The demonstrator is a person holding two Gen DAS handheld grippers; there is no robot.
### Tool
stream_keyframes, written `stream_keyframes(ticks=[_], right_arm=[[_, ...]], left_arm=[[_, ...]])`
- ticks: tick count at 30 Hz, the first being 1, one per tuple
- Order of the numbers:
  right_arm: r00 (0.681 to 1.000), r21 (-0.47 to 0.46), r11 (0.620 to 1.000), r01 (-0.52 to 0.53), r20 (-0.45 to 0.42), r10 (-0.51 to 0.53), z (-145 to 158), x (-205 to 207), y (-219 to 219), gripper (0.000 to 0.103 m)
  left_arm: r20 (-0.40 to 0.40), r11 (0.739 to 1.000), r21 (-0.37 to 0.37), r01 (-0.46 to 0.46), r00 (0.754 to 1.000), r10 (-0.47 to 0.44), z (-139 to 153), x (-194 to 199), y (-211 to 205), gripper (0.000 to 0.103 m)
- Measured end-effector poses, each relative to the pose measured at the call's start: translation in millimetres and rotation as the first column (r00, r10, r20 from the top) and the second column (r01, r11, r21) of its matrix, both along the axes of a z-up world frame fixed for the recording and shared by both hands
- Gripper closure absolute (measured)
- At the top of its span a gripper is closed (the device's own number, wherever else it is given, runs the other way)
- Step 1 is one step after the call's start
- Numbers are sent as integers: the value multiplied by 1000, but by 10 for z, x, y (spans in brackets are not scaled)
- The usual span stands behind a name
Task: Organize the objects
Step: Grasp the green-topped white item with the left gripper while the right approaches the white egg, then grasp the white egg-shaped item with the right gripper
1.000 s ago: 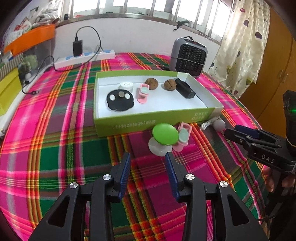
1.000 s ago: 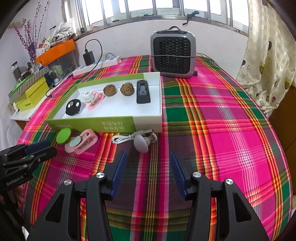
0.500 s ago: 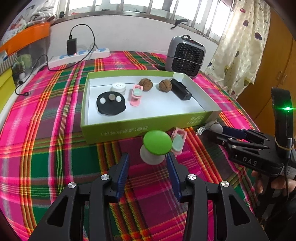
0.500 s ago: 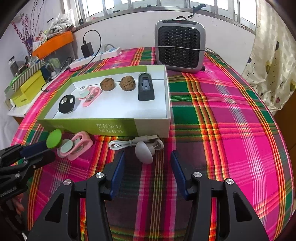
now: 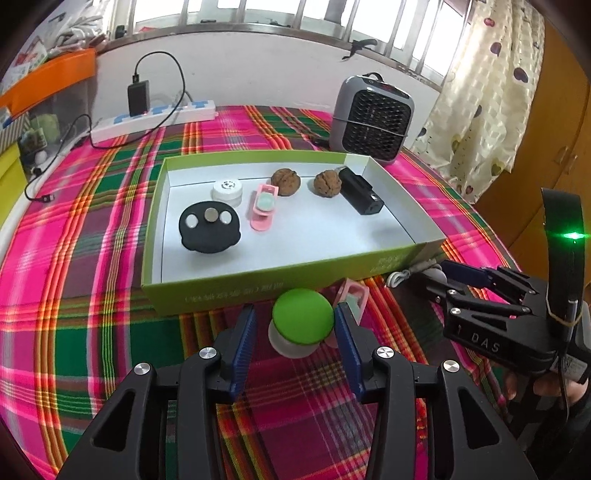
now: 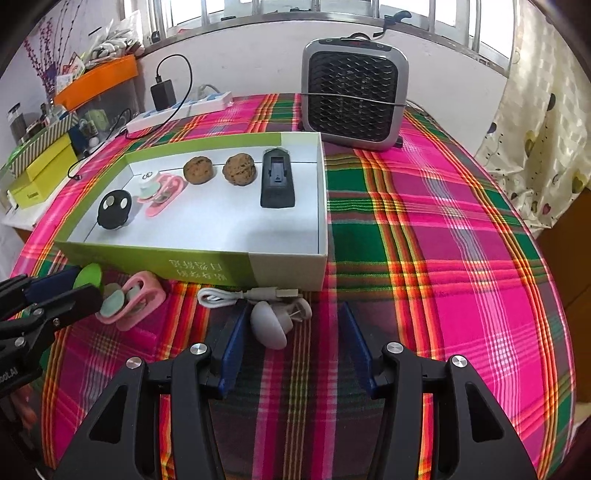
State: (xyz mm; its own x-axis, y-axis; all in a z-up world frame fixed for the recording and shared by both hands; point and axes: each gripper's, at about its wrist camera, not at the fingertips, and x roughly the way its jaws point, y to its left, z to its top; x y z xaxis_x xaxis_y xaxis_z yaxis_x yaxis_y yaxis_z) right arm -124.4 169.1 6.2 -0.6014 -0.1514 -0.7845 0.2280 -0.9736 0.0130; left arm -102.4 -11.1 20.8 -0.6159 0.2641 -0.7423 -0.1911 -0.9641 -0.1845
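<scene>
Left wrist view: the left gripper (image 5: 294, 326) has its blue-padded jaws apart, flanking the round green-capped white object (image 5: 301, 325) on the plaid tablecloth (image 5: 74, 314) — not clamped. A pink plastic clip (image 5: 354, 298) lies at its 2 o'clock; the green-walled cardboard box (image 5: 229, 293) sits at 12 o'clock.

Right wrist view: the right gripper (image 6: 291, 341) is also spread wide — the grey mushroom-shaped charger (image 6: 267, 325) sits between its pads, nearer the left one, white cable (image 6: 221, 296) coiled at 11 o'clock against the box.

Home room: plaid tablecloth (image 6: 443, 229) under the tongs, small heater (image 6: 354, 99) and barred window (image 5: 295, 14) ahead, curtain (image 5: 491, 92) right.
</scene>
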Motion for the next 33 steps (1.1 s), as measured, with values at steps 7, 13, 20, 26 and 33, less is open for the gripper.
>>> stream_keyframes(ticks=[7,13,20,26,33], right_arm=[[1000,9,1000,3,-1,-3,-4,-25,-12,51],[1000,6,1000,19,-2,-19,0,-19,1,51],[999,-6,999,32,-6,-32,20,-7,36,55],[1000,-10,1000,21,-3,-21,16,9,23,63],[1000,-26,999,21,-5,-21,15,31,54,70]], left_arm=[[-7,1000,-19,-9,1000,9,-3,-40,33,62],[3,1000,3,-16,1000,16,-5,-52,13,62],[1,1000,12,-13,1000,13,-3,-48,12,69],[0,1000,11,-10,1000,10,0,-40,24,72],[-2,1000,11,-10,1000,10,-2,-34,20,72]])
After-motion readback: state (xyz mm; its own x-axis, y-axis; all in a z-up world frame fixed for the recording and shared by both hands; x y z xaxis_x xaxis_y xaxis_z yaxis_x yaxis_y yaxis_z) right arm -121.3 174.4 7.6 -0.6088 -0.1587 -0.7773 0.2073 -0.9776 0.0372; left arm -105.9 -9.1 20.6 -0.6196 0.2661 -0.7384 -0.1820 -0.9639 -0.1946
